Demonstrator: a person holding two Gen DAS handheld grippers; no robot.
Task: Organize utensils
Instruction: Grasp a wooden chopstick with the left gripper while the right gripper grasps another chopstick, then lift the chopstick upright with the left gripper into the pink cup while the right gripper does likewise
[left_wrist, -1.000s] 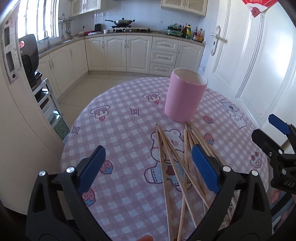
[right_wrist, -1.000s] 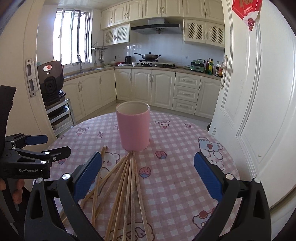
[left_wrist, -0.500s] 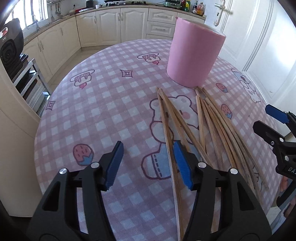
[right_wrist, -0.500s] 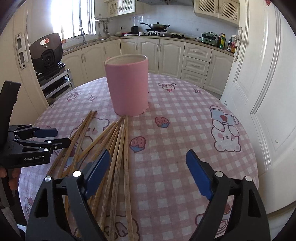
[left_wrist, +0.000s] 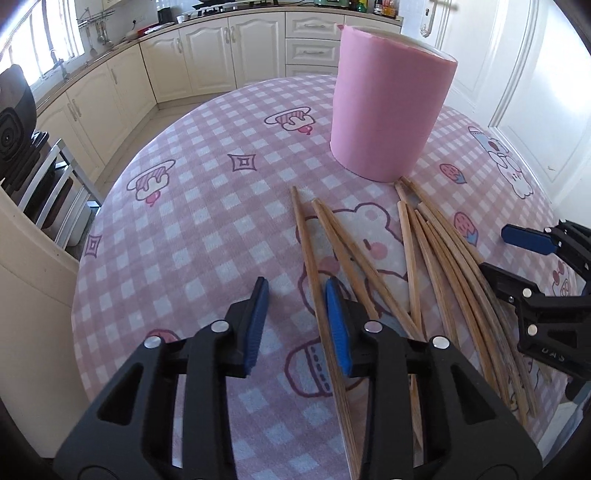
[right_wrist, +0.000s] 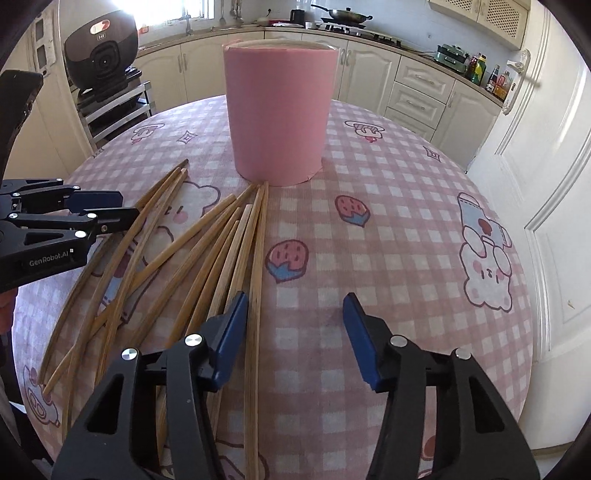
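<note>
Several wooden chopsticks (left_wrist: 424, 251) lie fanned out on the pink checked tablecloth in front of an upright pink holder cup (left_wrist: 388, 99). My left gripper (left_wrist: 295, 295) is open, low over the cloth, with the leftmost chopstick (left_wrist: 310, 258) beside its right pad. My right gripper (right_wrist: 295, 306) is open, and the rightmost chopstick (right_wrist: 256, 258) runs just inside its left pad. The cup (right_wrist: 277, 110) and the chopsticks (right_wrist: 177, 251) also show in the right wrist view. Each gripper shows in the other's view: the right gripper (left_wrist: 517, 258), the left gripper (right_wrist: 103, 210).
The round table's edge (left_wrist: 85, 258) drops off at the left toward a rack and cabinets. A white door (right_wrist: 546, 177) stands close on the right. Kitchen counters run along the back wall.
Both grippers have come down and forward toward the chopsticks. The left jaws have narrowed markedly, and the right jaws have narrowed a little.
</note>
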